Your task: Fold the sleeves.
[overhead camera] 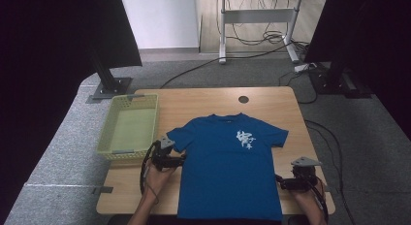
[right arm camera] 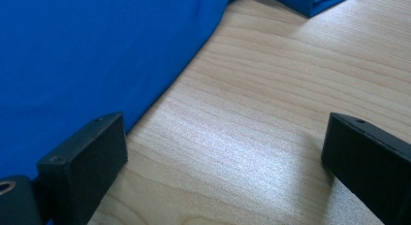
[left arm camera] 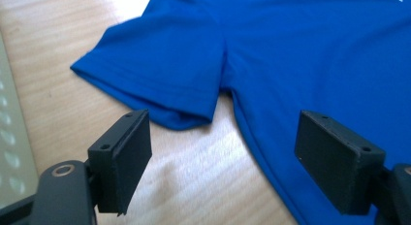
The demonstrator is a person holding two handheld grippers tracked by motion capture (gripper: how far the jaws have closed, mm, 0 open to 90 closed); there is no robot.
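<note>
High view, lower edge of frame: two forearms come in from the bottom, one at each side of a blue T-shirt (overhead camera: 228, 167) spread flat, front up, on the wooden counter (overhead camera: 271, 101). Left gripper (overhead camera: 183, 157) sits at lower left of centre, at the shirt's side seam just below the left-hand sleeve; jaws stand wide with nothing pinched. In the left gripper view the jaws frame the armpit area: sleeve hem (left arm camera: 160, 101) in mid frame, shirt edge running down toward the lower-right jaw, bare wood between. Right gripper (overhead camera: 279, 182) is at lower right, at the shirt's other side edge, near the hem; jaws wide, no cloth pressed between them. Right gripper view: shirt body in the upper left, its edge passing beside the lower-left jaw, bare wood across the rest. Mid frame, high view: white print (overhead camera: 245, 139) on the shirt's chest, right of centre. Farther, left side: pale green basket (overhead camera: 109, 133) on the counter's left edge, near the left sleeve but apart. Top centre: round hole (overhead camera: 243, 99) in the counter.
</note>
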